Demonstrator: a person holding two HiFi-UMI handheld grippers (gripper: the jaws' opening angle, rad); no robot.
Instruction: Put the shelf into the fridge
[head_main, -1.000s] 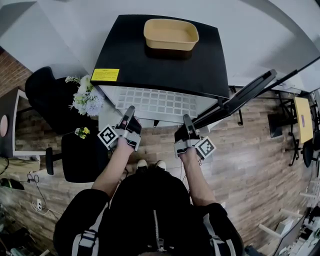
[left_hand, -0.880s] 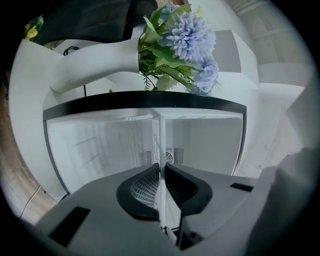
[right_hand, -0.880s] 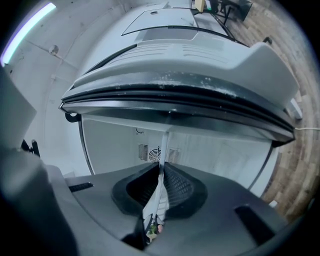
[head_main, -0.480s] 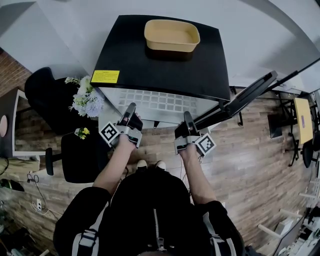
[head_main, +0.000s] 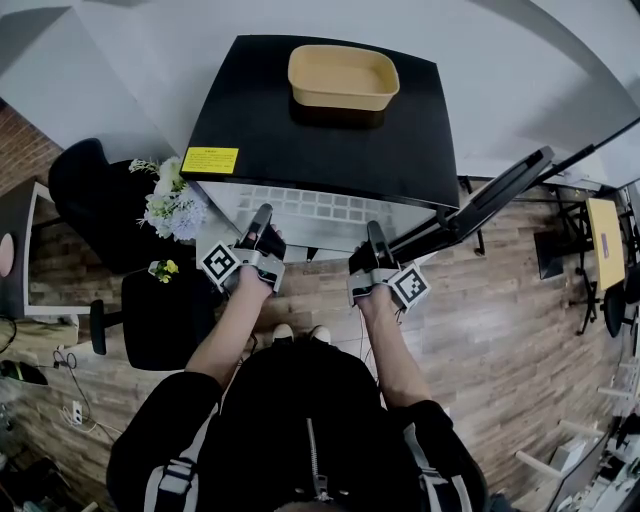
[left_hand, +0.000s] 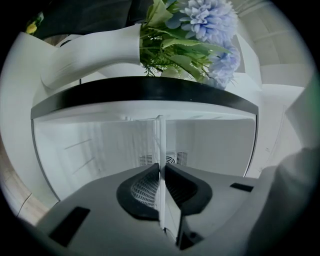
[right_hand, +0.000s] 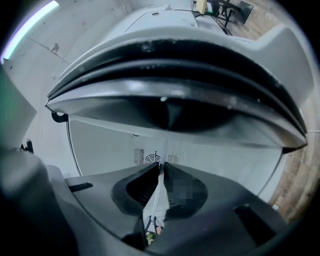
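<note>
A white gridded shelf (head_main: 300, 208) juts out from under the black top of a small fridge (head_main: 330, 140) in the head view, most of it inside. My left gripper (head_main: 261, 222) is shut on the shelf's near left edge, my right gripper (head_main: 374, 237) shut on its near right edge. In the left gripper view the shelf (left_hand: 160, 145) shows edge-on as a thin pane between the pads (left_hand: 145, 187), with the white fridge interior (left_hand: 100, 145) and a rear vent behind. The right gripper view shows the same thin shelf (right_hand: 159, 192) between the dark pads (right_hand: 137, 192).
The fridge door (head_main: 480, 205) stands swung open to the right. A tan tub (head_main: 342, 73) sits on the fridge top. A bunch of pale flowers (head_main: 170, 200) and a black chair (head_main: 100, 200) stand to the left. Wooden floor (head_main: 500, 340) lies below.
Both grippers have moved forward toward the fridge with the shelf, and less of the gridded shelf shows outside the fridge than a second ago.
</note>
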